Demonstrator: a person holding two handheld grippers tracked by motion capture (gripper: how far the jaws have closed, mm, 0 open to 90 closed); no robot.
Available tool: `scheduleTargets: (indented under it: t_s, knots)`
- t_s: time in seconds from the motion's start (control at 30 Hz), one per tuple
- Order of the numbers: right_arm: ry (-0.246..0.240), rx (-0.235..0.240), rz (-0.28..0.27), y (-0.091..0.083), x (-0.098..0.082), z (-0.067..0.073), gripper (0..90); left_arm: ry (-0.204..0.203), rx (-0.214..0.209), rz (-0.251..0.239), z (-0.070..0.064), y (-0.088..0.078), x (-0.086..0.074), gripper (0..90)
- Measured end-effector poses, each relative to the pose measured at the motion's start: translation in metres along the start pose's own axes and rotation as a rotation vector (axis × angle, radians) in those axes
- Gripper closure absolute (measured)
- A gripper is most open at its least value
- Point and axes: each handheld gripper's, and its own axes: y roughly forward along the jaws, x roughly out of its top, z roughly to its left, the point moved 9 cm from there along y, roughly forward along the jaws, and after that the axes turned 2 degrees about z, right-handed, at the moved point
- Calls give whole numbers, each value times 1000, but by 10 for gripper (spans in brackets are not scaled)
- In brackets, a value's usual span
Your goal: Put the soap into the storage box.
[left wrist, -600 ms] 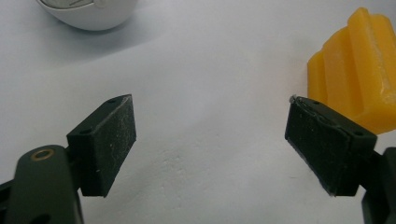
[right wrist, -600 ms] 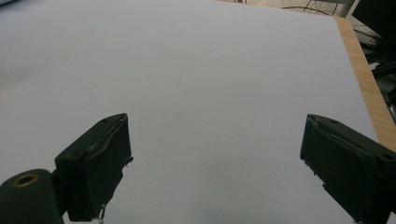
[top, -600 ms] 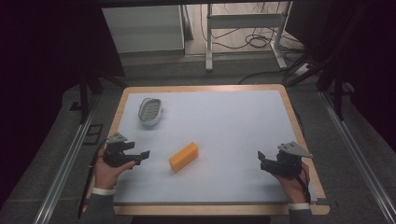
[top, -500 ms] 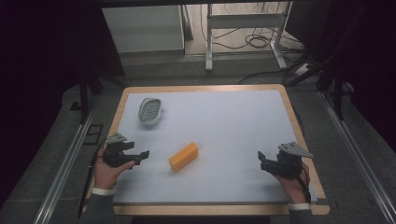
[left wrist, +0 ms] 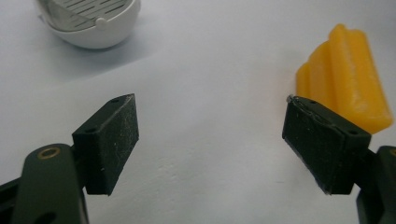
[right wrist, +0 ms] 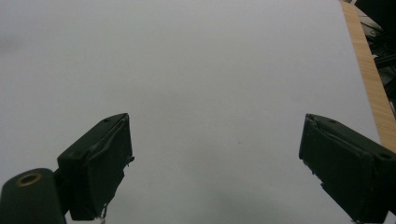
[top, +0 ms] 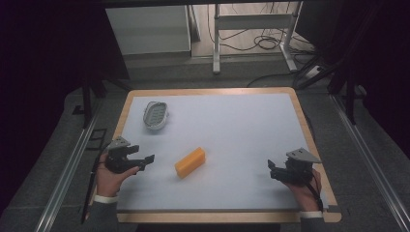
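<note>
Left tool (top: 145,160) sits near the table's (top: 241,140) left edge, jaws wide and empty. Just right of it lies the orange block (top: 190,162), open sheet all around. Right tool (top: 271,170) rests by the right edge, gaping wide, empty too.

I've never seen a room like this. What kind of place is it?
Probably a lab or workshop for recording tasks. A wood-rimmed table with a white top stands among dark curtains, with loose cables and metal frame legs on the floor behind.
</note>
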Motion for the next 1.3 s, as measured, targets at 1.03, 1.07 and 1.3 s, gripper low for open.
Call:
scheduleTargets:
  t_s: [1.03, 1.07, 1.3]
  knots:
    - [9, -39, 12, -7, -2, -10, 99, 115, -18, 67, -33, -9, 37, 189]
    - [9, -41, 14, -6, -2, -10, 99, 127, -18, 82, -36, -8, 40, 190]
    - [13, -45, 13, -7, -3, -12, 99, 159, -21, 108, -44, -3, 53, 191]
